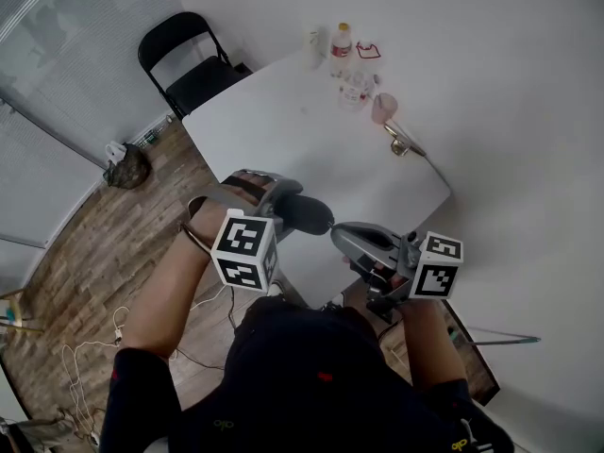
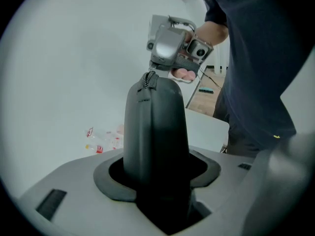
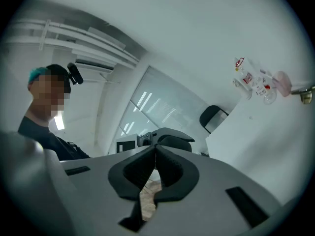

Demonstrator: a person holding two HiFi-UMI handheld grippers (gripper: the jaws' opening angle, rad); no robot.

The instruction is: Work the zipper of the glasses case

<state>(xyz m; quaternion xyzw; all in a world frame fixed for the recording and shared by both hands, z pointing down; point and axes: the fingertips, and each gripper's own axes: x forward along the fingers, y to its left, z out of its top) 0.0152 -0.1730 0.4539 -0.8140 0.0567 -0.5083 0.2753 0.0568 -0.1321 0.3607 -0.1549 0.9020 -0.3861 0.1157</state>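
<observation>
A dark grey glasses case (image 1: 304, 213) is held over the table's near edge, with my left gripper (image 1: 281, 204) shut on its body. In the left gripper view the case (image 2: 155, 127) stands up between the pads, and its zipper pull (image 2: 149, 78) sits at the far tip. My right gripper (image 1: 334, 233) comes in from the right with its jaws shut. Its tips (image 2: 157, 67) touch the case's end at the pull. In the right gripper view the tips (image 3: 155, 147) meet, with the case (image 3: 173, 141) just beyond. I cannot see whether the pull is pinched.
The white table (image 1: 311, 130) carries bottles and cups (image 1: 347, 69) and a pink cup (image 1: 384, 108) at its far end. A black folding chair (image 1: 193, 64) stands beyond the table. A bag (image 1: 125, 168) and cables (image 1: 85, 366) lie on the wooden floor at left.
</observation>
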